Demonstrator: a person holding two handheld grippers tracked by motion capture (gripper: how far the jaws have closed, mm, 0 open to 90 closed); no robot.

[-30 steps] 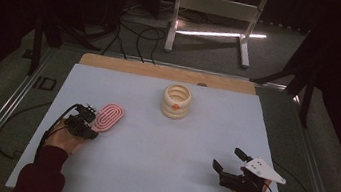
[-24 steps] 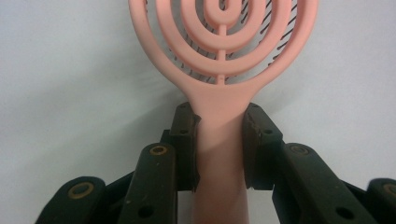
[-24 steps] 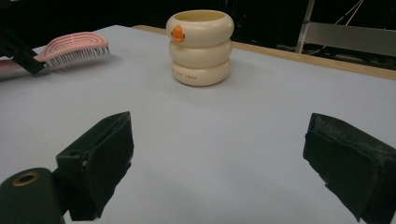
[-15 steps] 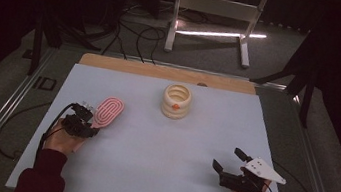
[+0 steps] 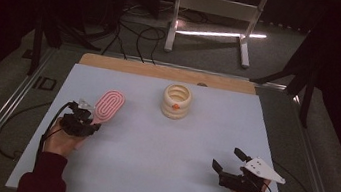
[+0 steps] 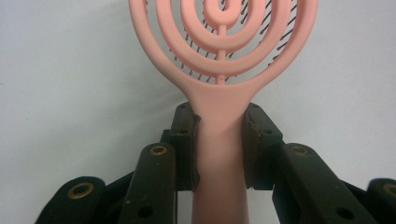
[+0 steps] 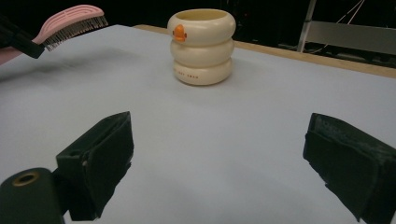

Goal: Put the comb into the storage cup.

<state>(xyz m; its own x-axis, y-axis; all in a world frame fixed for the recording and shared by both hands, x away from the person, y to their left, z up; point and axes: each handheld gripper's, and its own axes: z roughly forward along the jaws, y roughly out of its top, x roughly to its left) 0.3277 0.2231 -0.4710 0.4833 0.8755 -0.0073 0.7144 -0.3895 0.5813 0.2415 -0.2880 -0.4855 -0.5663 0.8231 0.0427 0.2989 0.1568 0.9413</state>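
My left gripper (image 5: 86, 114) is shut on the handle of a pink hairbrush (image 5: 108, 106), whose oval head sticks out toward the far side, lifted off the table. In the left gripper view both pads press the sides of the pink hairbrush's (image 6: 219, 70) handle, between the left gripper's (image 6: 219, 140) jaws. A cream ribbed cup (image 5: 176, 101) with an orange mark stands upright at the table's far middle. My right gripper (image 5: 229, 161) rests near the front right edge, open and with nothing in it. The right gripper view has the cream cup (image 7: 201, 45) ahead of the right gripper (image 7: 219, 154) and the hairbrush (image 7: 70, 23) at upper left, bristles down.
A pale blue mat (image 5: 149, 163) covers the table, with a wooden strip (image 5: 162, 71) along its far edge. A metal stand (image 5: 215, 11) and cables lie on the floor beyond.
The left hand has drawn slightly toward the near side with the hairbrush. The right hand has stayed put.
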